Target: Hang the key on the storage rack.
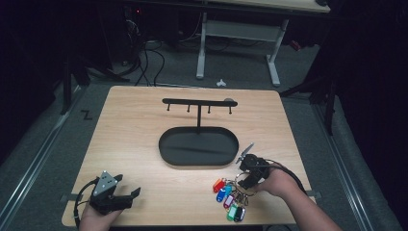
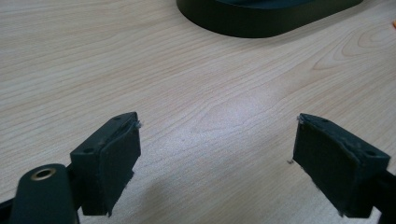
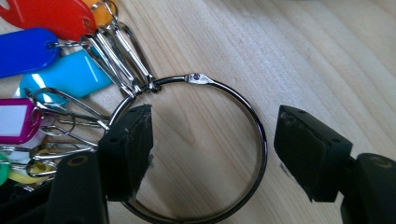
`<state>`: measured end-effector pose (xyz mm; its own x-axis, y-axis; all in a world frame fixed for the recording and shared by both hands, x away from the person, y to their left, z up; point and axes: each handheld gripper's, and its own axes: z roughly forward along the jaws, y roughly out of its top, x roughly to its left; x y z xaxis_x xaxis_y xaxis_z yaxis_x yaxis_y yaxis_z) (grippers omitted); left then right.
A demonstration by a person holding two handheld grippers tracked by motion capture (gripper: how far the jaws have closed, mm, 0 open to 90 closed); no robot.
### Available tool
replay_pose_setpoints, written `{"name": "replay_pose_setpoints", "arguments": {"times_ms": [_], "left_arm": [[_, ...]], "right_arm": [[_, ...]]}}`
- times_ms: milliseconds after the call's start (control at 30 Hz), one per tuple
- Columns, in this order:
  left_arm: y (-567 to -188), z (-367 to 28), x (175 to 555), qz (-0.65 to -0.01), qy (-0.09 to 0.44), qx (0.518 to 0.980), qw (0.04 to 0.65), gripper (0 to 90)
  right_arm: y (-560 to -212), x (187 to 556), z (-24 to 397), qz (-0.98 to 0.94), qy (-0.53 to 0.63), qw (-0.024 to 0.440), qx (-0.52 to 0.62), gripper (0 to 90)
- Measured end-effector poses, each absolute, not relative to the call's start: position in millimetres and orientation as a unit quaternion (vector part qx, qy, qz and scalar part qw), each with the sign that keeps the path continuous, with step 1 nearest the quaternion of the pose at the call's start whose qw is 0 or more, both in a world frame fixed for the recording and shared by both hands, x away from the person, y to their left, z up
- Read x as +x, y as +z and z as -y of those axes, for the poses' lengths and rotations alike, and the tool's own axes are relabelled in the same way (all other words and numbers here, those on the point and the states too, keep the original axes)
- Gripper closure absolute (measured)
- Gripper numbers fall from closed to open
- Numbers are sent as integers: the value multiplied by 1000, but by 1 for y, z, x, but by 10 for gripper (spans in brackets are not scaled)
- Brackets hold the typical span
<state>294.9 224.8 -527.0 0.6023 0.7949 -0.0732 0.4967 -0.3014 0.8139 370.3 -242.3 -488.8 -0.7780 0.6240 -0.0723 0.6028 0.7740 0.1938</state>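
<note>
A large metal key ring (image 3: 256, 125) lies flat on the wooden table (image 1: 139, 125), with several coloured key tags (image 1: 228, 198) clipped to it: red (image 3: 51, 16), blue (image 3: 25, 49), cyan (image 3: 70, 72) and others. My right gripper (image 3: 212, 149) hangs open just over the ring, one jaw inside the loop and the other outside its right edge, neither pad pressing the wire. From the high view that gripper (image 1: 244, 181) is at the table's front right. My left gripper (image 1: 127, 195) rests open at the front left, above bare wood (image 2: 217, 158).
A black hook stand (image 1: 198, 113) with a crossbar of small pegs rises from an oval black tray base (image 1: 168, 144) at the table's middle. The base's edge (image 2: 261, 21) shows ahead of the left gripper. A white desk frame (image 1: 238, 43) stands beyond the table.
</note>
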Motion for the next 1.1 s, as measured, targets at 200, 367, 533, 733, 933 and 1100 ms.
{"name": "replay_pose_setpoints", "arguments": {"times_ms": [200,367,533,733,933,1100], "left_arm": [[-527,-224,295,-408,174,788,426,155],[-527,-225,295,-408,174,788,427,155],[-527,-224,295,-407,174,788,427,155],[-527,-224,295,-407,173,789,427,155],[-527,-224,295,-406,173,790,426,155],[-527,-224,295,-406,173,789,427,155]], "right_arm": [[-489,381,237,-944,57,57,318,412],[-490,386,235,-946,49,51,318,452],[-490,387,237,-944,51,38,325,520],[-489,386,238,-939,50,28,340,651],[-488,384,241,-939,42,28,339,856],[-488,383,246,-932,34,30,360,858]]}}
